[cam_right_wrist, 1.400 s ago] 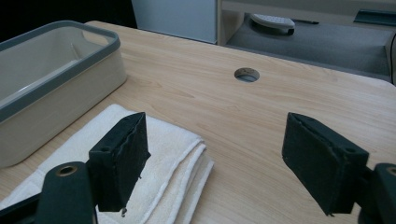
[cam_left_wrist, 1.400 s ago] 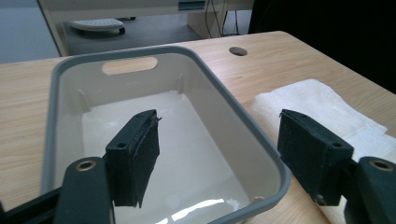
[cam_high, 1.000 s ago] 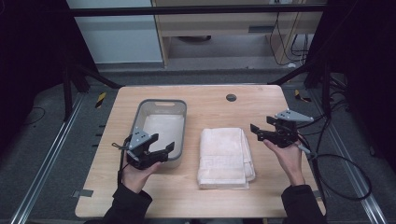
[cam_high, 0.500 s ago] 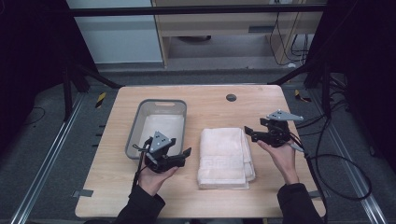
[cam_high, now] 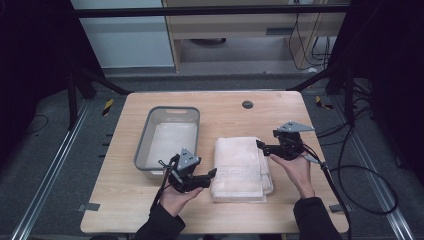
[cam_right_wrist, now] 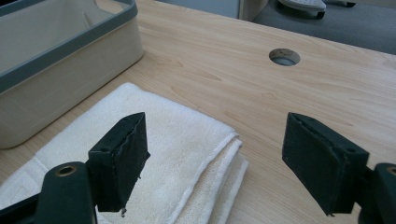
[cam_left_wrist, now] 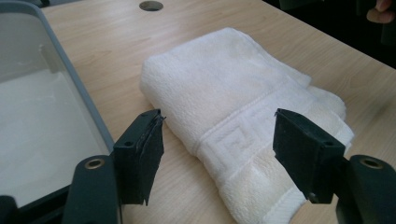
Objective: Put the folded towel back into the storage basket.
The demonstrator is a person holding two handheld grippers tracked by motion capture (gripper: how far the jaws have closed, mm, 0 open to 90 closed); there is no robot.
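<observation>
Folded white towel point(cam_high: 240, 167) bears a woven Greek-key band, no readable writing; left hand-held gripper point(cam_high: 212, 174) and right hand-held gripper point(cam_high: 260, 145) flank it, jaws spread wide, empty.

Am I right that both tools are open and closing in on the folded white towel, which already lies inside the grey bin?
Not quite. The towel lies on the bare table beside the grey bin, not inside it, as the high view shows. The rest holds: the left tool and the right tool are both open at the towel's edges.
</observation>
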